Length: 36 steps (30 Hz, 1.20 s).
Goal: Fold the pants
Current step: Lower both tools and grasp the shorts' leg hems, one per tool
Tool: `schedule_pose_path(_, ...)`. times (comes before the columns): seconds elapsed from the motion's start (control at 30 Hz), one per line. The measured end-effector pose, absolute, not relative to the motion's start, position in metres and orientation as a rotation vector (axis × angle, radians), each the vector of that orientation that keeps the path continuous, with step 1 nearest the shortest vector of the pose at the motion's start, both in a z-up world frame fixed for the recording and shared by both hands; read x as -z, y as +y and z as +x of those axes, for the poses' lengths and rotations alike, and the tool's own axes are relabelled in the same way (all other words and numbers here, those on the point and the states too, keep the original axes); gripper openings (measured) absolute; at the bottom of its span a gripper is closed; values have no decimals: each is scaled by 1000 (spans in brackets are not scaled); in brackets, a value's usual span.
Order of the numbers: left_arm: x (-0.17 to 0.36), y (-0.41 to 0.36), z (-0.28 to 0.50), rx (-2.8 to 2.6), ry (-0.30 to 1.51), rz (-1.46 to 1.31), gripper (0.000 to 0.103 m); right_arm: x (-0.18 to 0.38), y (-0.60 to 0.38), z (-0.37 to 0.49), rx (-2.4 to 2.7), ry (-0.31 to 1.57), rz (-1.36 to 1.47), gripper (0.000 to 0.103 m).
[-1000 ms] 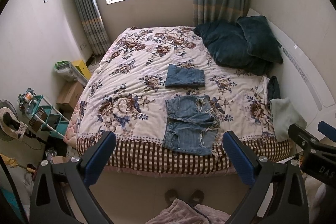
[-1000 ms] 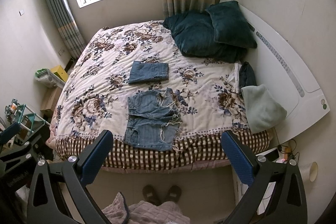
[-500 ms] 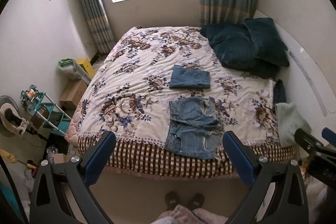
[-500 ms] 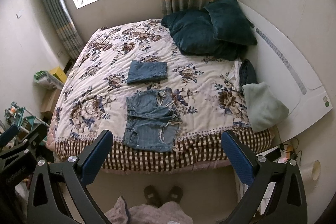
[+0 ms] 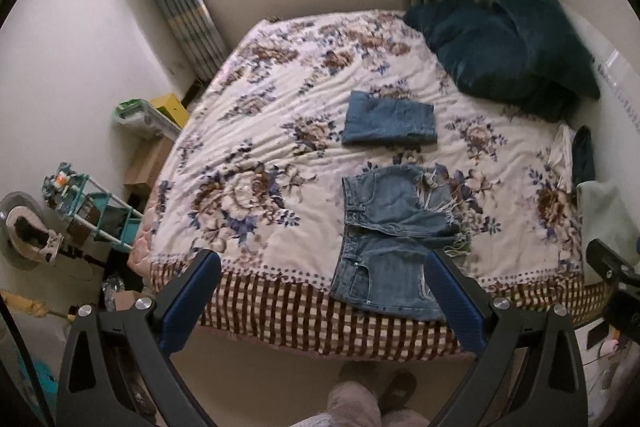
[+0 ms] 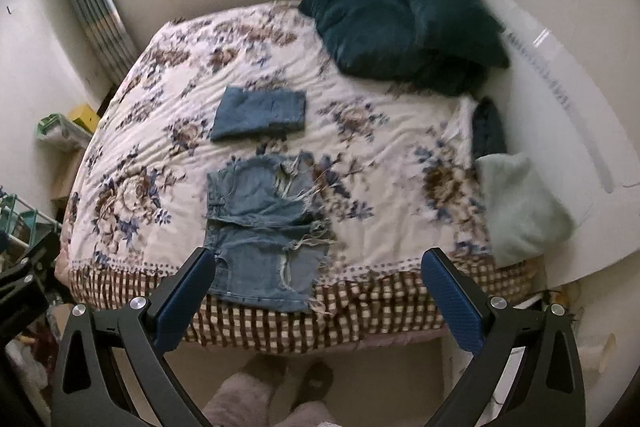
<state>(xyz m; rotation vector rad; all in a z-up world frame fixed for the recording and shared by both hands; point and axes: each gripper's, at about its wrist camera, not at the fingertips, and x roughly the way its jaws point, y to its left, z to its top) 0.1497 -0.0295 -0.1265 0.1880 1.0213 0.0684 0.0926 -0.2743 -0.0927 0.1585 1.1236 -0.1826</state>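
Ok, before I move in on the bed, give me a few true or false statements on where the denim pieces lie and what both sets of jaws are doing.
1. The unfolded denim shorts lie flat at the near edge of the bed. True.
2. The folded denim piece lies on top of the unfolded shorts. False: it lies apart from them, farther up the bed.
3. The left gripper is shut on the shorts. False: its jaws are wide open and empty.
4. The right gripper has open jaws holding nothing. True.
5. The dark teal pillows are stacked at the near edge of the bed. False: they sit at the far right corner by the headboard.
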Motion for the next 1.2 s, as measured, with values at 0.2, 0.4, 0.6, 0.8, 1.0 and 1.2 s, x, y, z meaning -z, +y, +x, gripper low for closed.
schedule_pose_path(0.2,197,-32,239,-42,1126,195,103,182,-275,183,196,1193,140,103)
schedule_pose_path(0.4,293,-26,343,-25,1250,206,103,285,-270,294,170,1301,169,103)
schedule_pose_path(0.6,406,-21,434,-7,1360,237,103,421,-271,402,99,1435,180,103)
schedule_pose_path(0.8,508,-18,505,21,1464,203,102,552,-276,475,23,1562,170,103)
schedule_pose_path(1.0,584,-11,536,81,1614,76,93,637,-280,509,-104,1673,175,103)
schedule_pose_path(1.2,610,-21,534,115,1602,107,75,678,-262,544,-226,1733,174,100)
